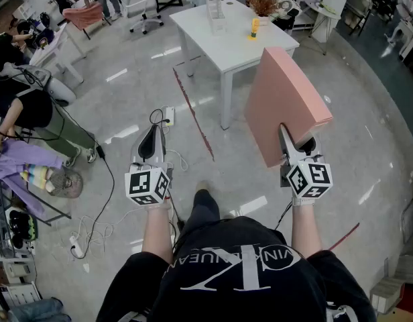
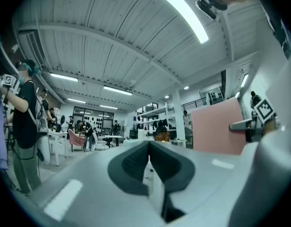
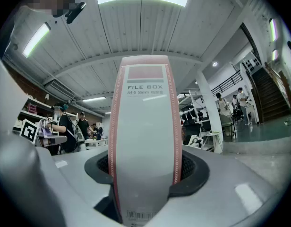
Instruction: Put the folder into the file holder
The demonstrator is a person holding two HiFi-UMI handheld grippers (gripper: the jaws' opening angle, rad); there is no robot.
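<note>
Right tongs (image 1: 285, 139) clamp the pink folder (image 1: 284, 99) across its spine, upright in the air, short of the white desk (image 1: 223, 45). Left tongs (image 1: 153, 136) closed, empty. Judged: folder stiff, boxy, probably light; smooth covers may slip.

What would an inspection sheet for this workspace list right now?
Surface: white table, ahead across the floor.
Job's things: pink folder held upright; clear file holder stands on the table.
Clutter: yellow bottle and dried plant on the table.
Grippers: right gripper fingers clamp the folder; left gripper fingers together, empty.
Cables: power strip and loose cords on the floor.
Surroundings: open office, seated people at left, red floor tape.
</note>
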